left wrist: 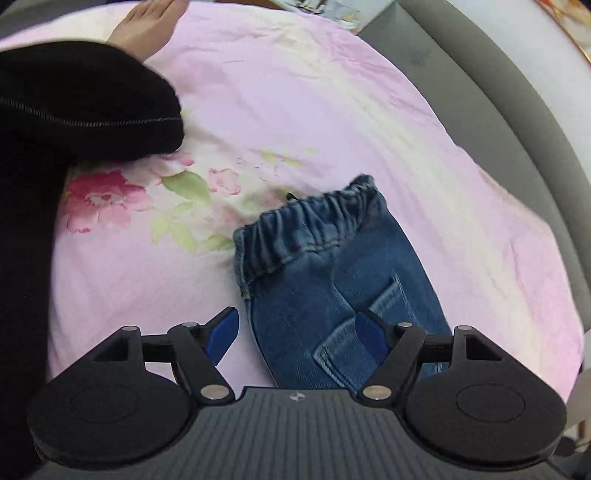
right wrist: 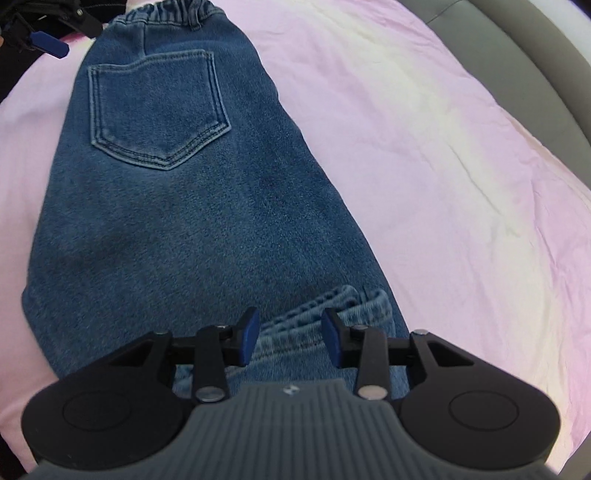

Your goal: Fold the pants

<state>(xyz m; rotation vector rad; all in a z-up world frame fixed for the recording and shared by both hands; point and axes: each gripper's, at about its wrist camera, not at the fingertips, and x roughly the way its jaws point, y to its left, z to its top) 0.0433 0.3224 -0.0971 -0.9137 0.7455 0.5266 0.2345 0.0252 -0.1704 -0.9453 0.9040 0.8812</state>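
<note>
Blue denim pants (right wrist: 177, 206) lie on a pink bedsheet, back pocket (right wrist: 155, 110) up, elastic waistband (left wrist: 310, 225) at the far end. In the left wrist view my left gripper (left wrist: 297, 334) is open and empty, hovering over the waist side of the pants (left wrist: 332, 295). It also shows in the right wrist view (right wrist: 48, 42) at the top left. My right gripper (right wrist: 290, 338) is open, its blue pads either side of the hem end (right wrist: 332, 314) of a pant leg, which lies folded over the pants.
The pink floral bedsheet (left wrist: 295, 110) covers the bed, with more bare sheet to the right (right wrist: 443, 184). A person's black-clad leg (left wrist: 74, 103) and bare foot (left wrist: 151, 26) rest at the upper left. A grey padded bed edge (left wrist: 498, 92) curves along the right.
</note>
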